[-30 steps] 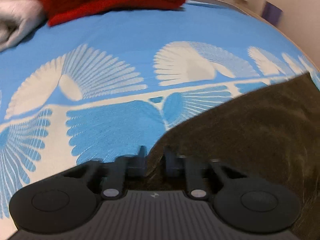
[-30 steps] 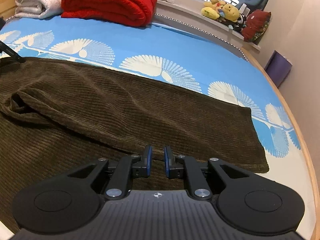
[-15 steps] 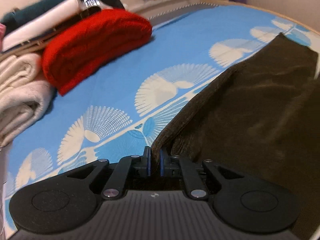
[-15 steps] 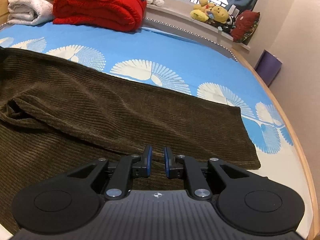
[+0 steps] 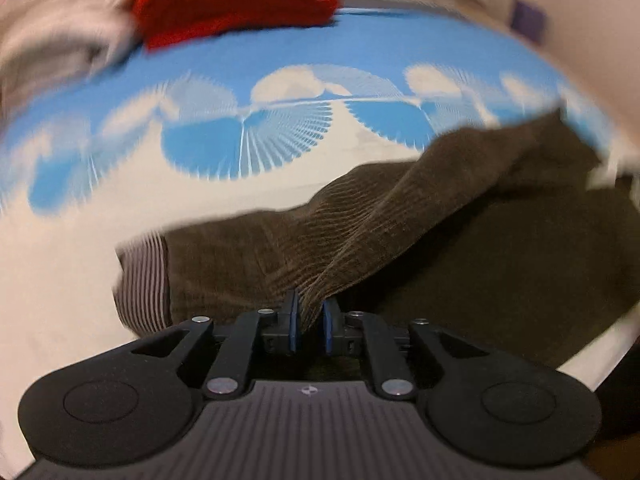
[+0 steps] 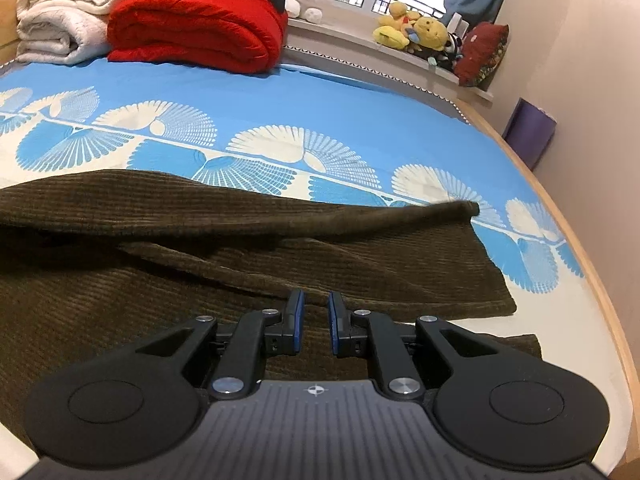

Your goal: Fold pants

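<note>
Brown corduroy pants (image 6: 200, 264) lie across the blue and white bed sheet (image 6: 320, 120). My left gripper (image 5: 308, 312) is shut on a fold of the pants (image 5: 360, 240) near the waist, lifted and pulled over the lower layer; striped lining (image 5: 140, 280) shows at the waistband. My right gripper (image 6: 316, 306) sits over the pant leg near the hem end (image 6: 492, 292), jaws a little apart with fabric between the pads; whether it grips is unclear. One leg edge (image 6: 400, 216) is raised off the other.
A folded red blanket (image 6: 196, 28) and white towels (image 6: 60, 24) lie at the head of the bed. Stuffed toys (image 6: 416, 32) sit on the window ledge. The bed's wooden edge (image 6: 592, 280) runs along the right, with a purple box (image 6: 528, 132) beyond it.
My left gripper has swung toward the front of the bed, dragging the waist fold with it. The upper leg has lifted and slid toward me. The left view is now motion-blurred.
</note>
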Motion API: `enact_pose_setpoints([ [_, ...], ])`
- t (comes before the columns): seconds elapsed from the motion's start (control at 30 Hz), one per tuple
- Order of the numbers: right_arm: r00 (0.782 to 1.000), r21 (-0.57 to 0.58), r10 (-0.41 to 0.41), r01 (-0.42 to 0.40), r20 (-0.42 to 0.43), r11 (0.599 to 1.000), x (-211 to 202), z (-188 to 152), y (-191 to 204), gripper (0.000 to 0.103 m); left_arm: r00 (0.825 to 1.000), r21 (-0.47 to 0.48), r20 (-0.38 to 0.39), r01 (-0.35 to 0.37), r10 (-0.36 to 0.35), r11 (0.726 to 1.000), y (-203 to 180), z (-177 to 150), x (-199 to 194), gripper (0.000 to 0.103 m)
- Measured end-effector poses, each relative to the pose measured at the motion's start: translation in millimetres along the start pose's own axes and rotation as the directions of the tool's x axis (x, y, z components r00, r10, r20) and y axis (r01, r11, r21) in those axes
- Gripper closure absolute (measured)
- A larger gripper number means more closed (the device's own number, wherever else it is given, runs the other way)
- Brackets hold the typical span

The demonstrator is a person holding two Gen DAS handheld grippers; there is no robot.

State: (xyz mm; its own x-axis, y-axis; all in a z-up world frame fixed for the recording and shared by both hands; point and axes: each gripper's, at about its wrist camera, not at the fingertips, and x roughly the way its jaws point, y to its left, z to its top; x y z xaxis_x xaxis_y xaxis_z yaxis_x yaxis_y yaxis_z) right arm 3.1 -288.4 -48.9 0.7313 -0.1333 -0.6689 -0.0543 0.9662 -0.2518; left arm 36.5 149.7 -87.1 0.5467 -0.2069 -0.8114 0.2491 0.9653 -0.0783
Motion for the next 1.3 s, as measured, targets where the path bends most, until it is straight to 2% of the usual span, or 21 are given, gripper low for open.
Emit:
enact_pose_setpoints([
  [0.07,1.0,0.004,-0.008,0.008,-0.003,1.0,-0.3,-1.5,-2.9,0.09,0.998,-0.153,-0.02,0.055,-0.059,0.987,21.3,-3.1,0.0,0.079],
  [0.1,1.0,0.015,-0.011,0.011,-0.005,1.0,-0.2,-1.9,-5.7,0.09,0.996,-0.225,-0.025,0.078,-0.086,0.971,30.3,-6.4,-1.7,0.076],
  [0.17,1.0,0.055,-0.016,0.016,-0.007,0.998,-0.6,-2.2,-13.5,0.09,0.993,-0.302,-0.02,0.101,-0.112,0.948,40.1,-9.9,-5.6,0.064],
  [0.2,1.0,0.074,-0.018,0.019,-0.008,0.997,-1.2,-2.6,-16.8,0.09,0.993,-0.333,-0.024,0.105,-0.119,0.937,44.0,-8.3,-6.0,0.052],
  [0.23,1.0,0.09,-0.019,0.019,-0.009,0.996,-1.9,-3.5,-19.5,0.09,0.991,-0.348,-0.037,0.105,-0.125,0.931,45.7,-9.0,-5.1,0.045],
  [0.37,1.0,0.097,-0.017,0.018,-0.01,0.995,-3.2,-7.8,-23.1,0.09,0.979,-0.363,-0.146,0.084,-0.146,0.928,47.2,-13.6,11.0,0.043],
  [0.5,1.0,0.083,-0.019,0.02,-0.018,0.996,-2.8,-11.3,-23.0,0.09,0.971,-0.382,-0.185,0.071,-0.151,0.922,53.2,-14.7,25.9,0.035],
  [0.6,1.0,0.09,-0.022,0.024,-0.019,0.996,-2.7,-11.7,-25.4,0.085,0.97,-0.448,-0.163,0.091,-0.181,0.89,63.4,-11.7,30.3,0.031],
  [0.7,1.0,0.086,-0.027,0.028,-0.013,0.996,-3.3,-11.4,-25.9,0.081,0.972,-0.545,-0.111,0.113,-0.205,0.831,79.0,-8.5,31.4,0.025],
  [0.83,1.0,0.084,-0.028,0.029,-0.014,0.996,-2.9,-10.9,-25.9,0.081,0.97,-0.672,-0.063,0.132,-0.233,0.729,98.7,-6.4,34.1,0.025],
  [0.9,1.0,0.087,-0.027,0.028,-0.012,0.996,-2.8,-10.5,-25.9,0.081,0.97,-0.703,-0.059,0.127,-0.235,0.7,103.5,-5.4,35.7,0.026],
  [0.97,1.0,0.093,-0.022,0.023,-0.011,0.995,-1.6,-9.5,-26.7,0.081,0.972,-0.71,-0.069,0.111,-0.226,0.695,104.2,-3.2,39.8,0.027],
  [1.07,1.0,0.13,-0.007,0.008,-0.007,0.991,1.3,-6.5,-30.8,0.081,0.979,-0.708,-0.083,0.072,-0.184,0.703,105.1,-1.0,41.0,0.036],
  [1.1,1.0,0.151,0.002,-0.002,0.001,0.989,1.2,-5.0,-32.1,0.081,0.982,-0.705,-0.093,0.052,-0.165,0.708,105.9,-1.0,41.9,0.045],
  [1.13,1.0,0.179,0.016,-0.019,0.016,0.984,1.0,-2.7,-34.3,0.081,0.984,-0.699,-0.114,0.016,-0.134,0.715,106.1,-0.6,43.1,0.062],
  [1.17,0.999,0.205,0.033,-0.039,0.029,0.978,1.0,-0.6,-36.4,0.081,0.985,-0.69,-0.137,-0.022,-0.101,0.723,106.0,-0.4,46.6,0.072],
  [1.23,0.997,0.258,0.068,-0.077,0.046,0.963,4.1,3.9,-39.3,0.081,0.983,-0.673,-0.176,-0.084,-0.048,0.735,105.9,-0.5,48.4,0.082],
  [1.3,0.994,0.301,0.102,-0.112,0.047,0.947,10.7,7.9,-39.2,0.081,0.982,-0.669,-0.184,-0.101,-0.033,0.737,103.9,1.7,50.1,0.084],
])
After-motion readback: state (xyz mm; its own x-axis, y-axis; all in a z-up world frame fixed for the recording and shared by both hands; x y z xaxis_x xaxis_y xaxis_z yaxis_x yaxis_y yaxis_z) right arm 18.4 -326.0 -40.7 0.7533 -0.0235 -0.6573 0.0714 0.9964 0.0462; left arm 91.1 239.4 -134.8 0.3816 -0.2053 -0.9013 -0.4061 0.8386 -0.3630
